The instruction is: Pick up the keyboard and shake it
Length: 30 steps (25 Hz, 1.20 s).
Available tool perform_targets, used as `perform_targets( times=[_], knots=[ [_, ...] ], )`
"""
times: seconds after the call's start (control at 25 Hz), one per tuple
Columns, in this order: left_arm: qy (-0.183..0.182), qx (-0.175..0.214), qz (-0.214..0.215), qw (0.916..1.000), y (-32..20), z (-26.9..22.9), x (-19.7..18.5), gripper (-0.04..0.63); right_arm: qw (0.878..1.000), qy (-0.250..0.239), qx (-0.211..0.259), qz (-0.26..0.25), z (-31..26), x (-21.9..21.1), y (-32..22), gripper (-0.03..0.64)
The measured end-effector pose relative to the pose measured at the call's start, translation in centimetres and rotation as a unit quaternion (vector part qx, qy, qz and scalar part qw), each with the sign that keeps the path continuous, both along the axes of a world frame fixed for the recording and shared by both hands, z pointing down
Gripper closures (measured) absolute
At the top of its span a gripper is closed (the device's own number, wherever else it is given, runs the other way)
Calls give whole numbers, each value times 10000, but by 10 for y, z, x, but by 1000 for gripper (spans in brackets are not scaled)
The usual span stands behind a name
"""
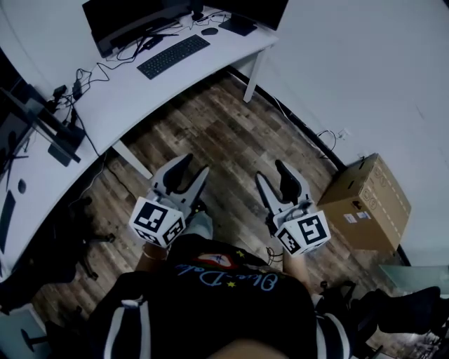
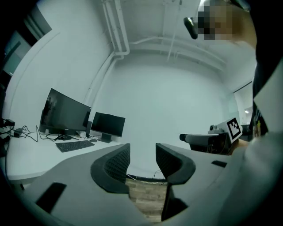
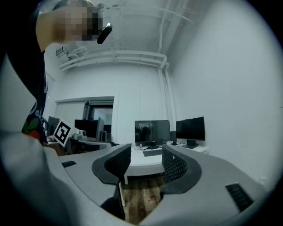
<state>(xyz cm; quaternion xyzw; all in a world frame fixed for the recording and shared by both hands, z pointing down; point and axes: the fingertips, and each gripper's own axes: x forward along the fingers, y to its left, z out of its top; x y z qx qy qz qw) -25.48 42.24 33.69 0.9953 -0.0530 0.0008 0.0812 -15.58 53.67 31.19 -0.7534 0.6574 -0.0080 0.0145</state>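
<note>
A black keyboard (image 1: 173, 56) lies on the white desk (image 1: 119, 98) at the far end, in front of a monitor. It also shows small in the left gripper view (image 2: 75, 145) and in the right gripper view (image 3: 152, 152). Both grippers are held level over the wooden floor, well short of the desk. My left gripper (image 1: 191, 168) (image 2: 142, 156) is open, with nothing between its ribbed pads. Beside it, my right gripper (image 1: 271, 172) (image 3: 147, 160) is open and empty too.
Two dark monitors (image 1: 133, 17) and a mouse (image 1: 209, 31) share the desk with loose cables (image 1: 77, 87). A cardboard box (image 1: 368, 203) stands on the floor by the right wall. Chair bases sit at the lower left (image 1: 77, 242) and lower right (image 1: 393, 312).
</note>
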Motion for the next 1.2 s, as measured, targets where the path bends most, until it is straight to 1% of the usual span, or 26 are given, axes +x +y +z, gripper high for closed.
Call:
perform_targets(
  times=[0.28, 0.48, 0.72, 0.88, 1.04, 1.2],
  knots=[
    [-49, -46, -12, 10000, -70, 2, 37, 436, 9999, -103, -79, -24, -2, 35, -65, 431],
    [-63, -183, -42, 9998, -113, 6, 52, 437, 9997, -130, -200, -32, -2, 49, -104, 431],
    [24, -262, -75, 9996, -160, 6, 72, 437, 9996, -118, -241, 9, -7, 73, -145, 431],
    [-60, -298, -132, 9995, -189, 9, 84, 437, 9997, -156, -153, -58, -7, 88, -176, 431],
    [-24, -197, -171, 9997, -215, 7, 93, 437, 9994, -260, -113, -177, -3, 97, -207, 431],
    [-153, -196, -297, 9992, -237, 11, 97, 437, 9984, -402, -113, -385, 4, 104, -235, 431]
  ],
)
